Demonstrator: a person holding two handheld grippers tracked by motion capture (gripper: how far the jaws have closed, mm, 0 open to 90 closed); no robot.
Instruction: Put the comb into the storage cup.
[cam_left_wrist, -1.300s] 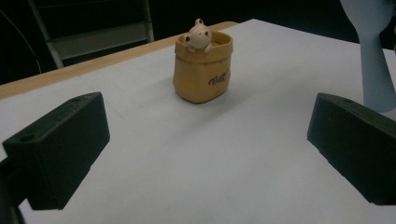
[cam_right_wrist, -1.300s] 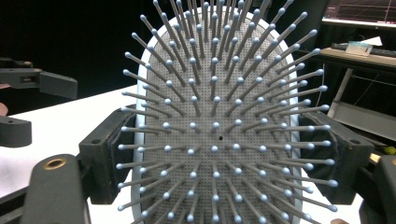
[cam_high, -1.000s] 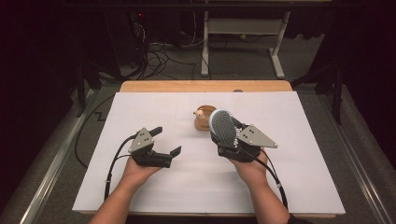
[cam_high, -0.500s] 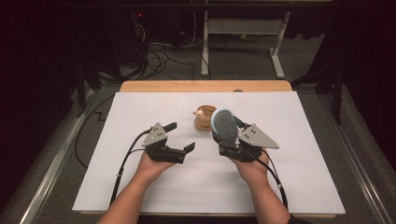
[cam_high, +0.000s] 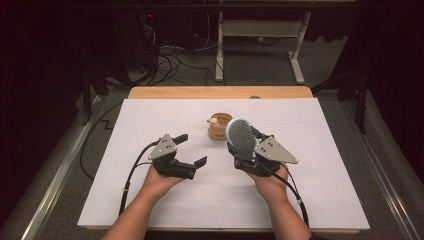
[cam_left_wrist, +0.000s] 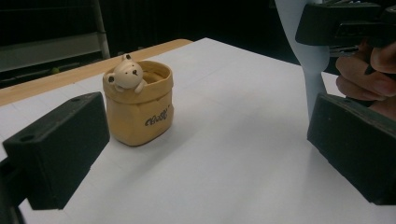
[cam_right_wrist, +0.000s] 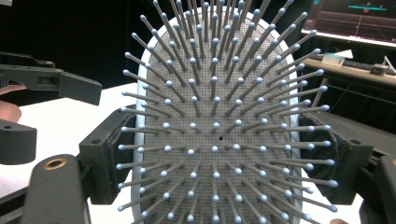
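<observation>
My right gripper (cam_high: 246, 151) is shut on a light-blue hairbrush (cam_high: 240, 136), held upright above the white table sheet (cam_high: 150, 210). In the right gripper view the brush's grey bristle pad (cam_right_wrist: 219, 130) faces the camera, with a jaw pressed on each side. My left gripper (cam_high: 192, 149) stands open and holds nothing, just left of the brush. Its jaws point toward a small tan bag-shaped pot (cam_high: 220, 127) with a bear figure on its rim. In the left gripper view the pot (cam_left_wrist: 140, 107) stands ahead at left and the brush handle (cam_left_wrist: 310, 60) rises at right.
The wooden table edge (cam_high: 220, 92) runs behind the sheet. Beyond it, on the dark floor, lie cables (cam_high: 170, 55) and a white stand frame (cam_high: 260, 45). A lit screen (cam_right_wrist: 359, 18) shows far off in the right gripper view.
My left gripper has drifted a little right and forward, toward the pot and the brush, staying open. The right gripper and the brush have not moved.
</observation>
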